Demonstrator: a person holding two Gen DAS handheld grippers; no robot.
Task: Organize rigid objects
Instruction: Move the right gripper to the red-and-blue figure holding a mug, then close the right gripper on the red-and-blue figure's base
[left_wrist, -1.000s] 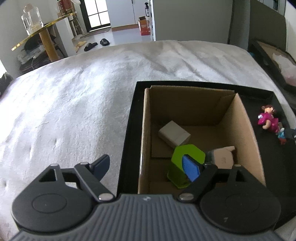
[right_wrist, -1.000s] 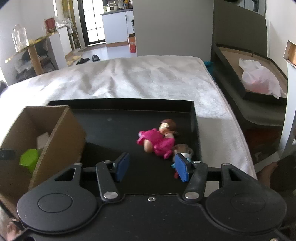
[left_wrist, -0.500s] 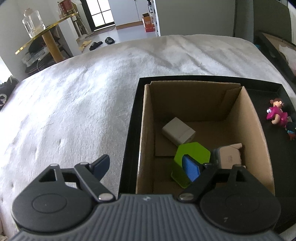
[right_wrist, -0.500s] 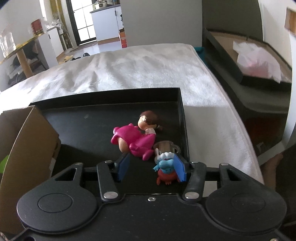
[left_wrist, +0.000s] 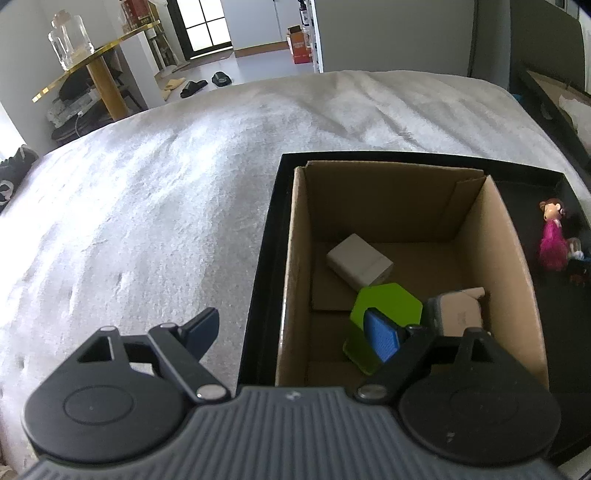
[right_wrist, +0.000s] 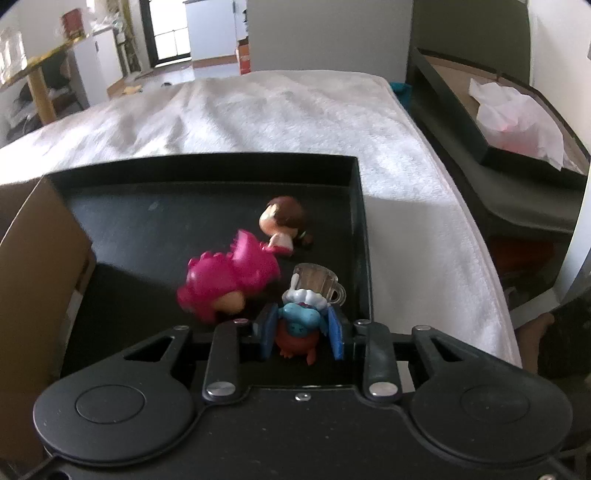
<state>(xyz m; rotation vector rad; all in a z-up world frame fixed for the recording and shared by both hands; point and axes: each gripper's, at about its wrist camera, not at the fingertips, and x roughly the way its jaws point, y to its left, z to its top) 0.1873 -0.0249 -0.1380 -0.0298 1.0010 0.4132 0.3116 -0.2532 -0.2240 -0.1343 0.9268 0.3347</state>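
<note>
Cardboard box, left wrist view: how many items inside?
3 in the cardboard box: white block mid-floor, green hexagonal piece nearer, tan-grey item by the right wall. The left gripper hides the near floor.

A home bedroom: a bed (left_wrist: 184, 177) with white blanket, slippers (left_wrist: 194, 86) on the floor, a doorway (left_wrist: 207, 27) beyond.

A wide bed (left_wrist: 184, 184) under a pale, fuzzy blanket fills the room. Far left stands a gold-edged table (left_wrist: 99, 48) on a thick gold post, a clear glass jar (left_wrist: 70, 40) on top. Daylight pours through a far dark-framed window (left_wrist: 207, 26); slippers (left_wrist: 194, 86) lie on the floor.
</note>
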